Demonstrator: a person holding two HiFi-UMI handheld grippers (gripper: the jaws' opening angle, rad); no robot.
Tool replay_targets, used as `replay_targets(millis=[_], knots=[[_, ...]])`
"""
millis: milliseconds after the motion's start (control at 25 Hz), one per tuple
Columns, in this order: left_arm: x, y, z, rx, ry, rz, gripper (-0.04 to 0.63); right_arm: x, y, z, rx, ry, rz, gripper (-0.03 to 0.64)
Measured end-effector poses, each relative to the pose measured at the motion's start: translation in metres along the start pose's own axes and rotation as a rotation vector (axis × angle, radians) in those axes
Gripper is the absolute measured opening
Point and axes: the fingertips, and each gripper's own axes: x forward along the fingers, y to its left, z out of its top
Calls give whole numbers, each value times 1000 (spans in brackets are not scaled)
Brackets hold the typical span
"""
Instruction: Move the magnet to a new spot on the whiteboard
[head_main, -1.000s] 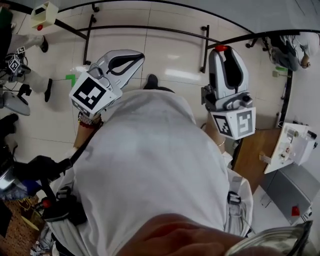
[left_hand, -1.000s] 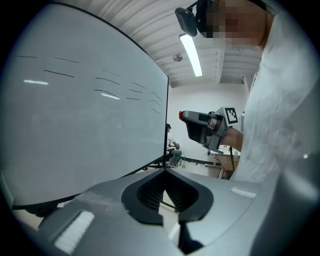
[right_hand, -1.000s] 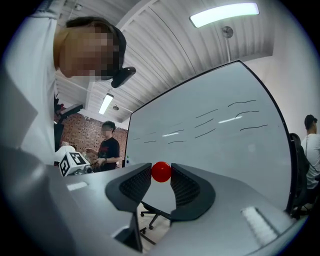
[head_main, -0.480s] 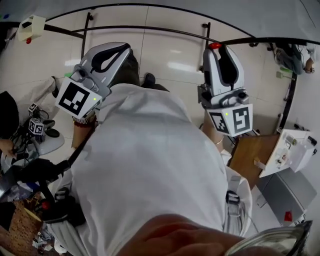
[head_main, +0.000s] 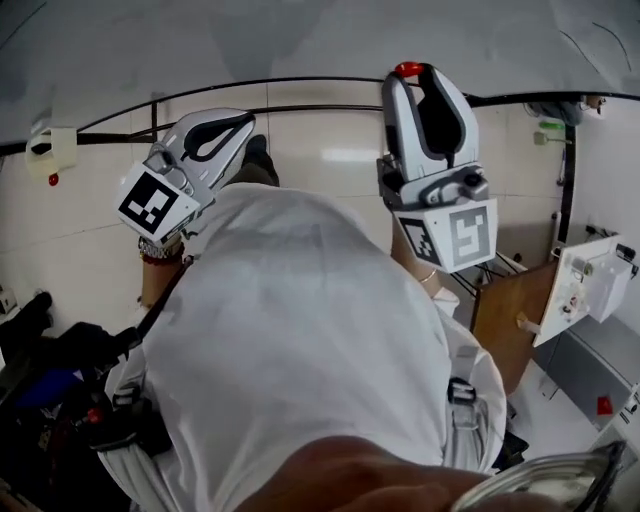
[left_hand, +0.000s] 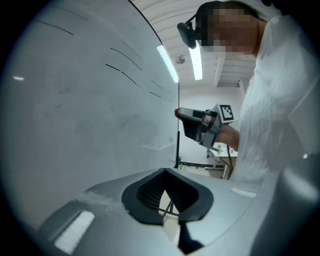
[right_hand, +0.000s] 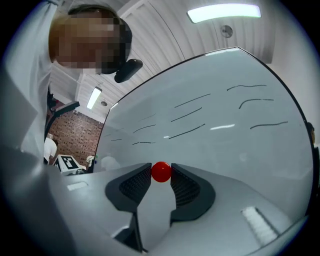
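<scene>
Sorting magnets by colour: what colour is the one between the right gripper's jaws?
The magnet is red, seen best in the right gripper view.

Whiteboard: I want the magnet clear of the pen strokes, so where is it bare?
Bare: the band of whiteboard below the pen strokes, to the right of the magnet held in the right gripper. The left gripper view shows a wide bare stretch below its strokes too. Crowded: the middle rows of strokes.

Person wears a white shirt (head_main: 300, 330), a wristband (head_main: 160, 250) on the left wrist and a thin bangle (head_main: 430, 277) on the right. The left gripper (head_main: 243, 122) and right gripper (head_main: 416, 76) have pale grey shells and black ribbed pads. Each carries a black-and-white marker cube (head_main: 452, 236).
</scene>
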Motion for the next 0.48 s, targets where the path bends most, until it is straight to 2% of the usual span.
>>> replay_targets(millis=[160,360,480], knots=[[-11,6,24,68,-97,-166,5,31,5,-4,-128,31,-80,123],[-18,27,54,-4,-217,-319,5,70,7,-1,-202,33,-125,121],[-8,35,69,31,-261,-369,5,87,-3,3,-225,27,-179,123]])
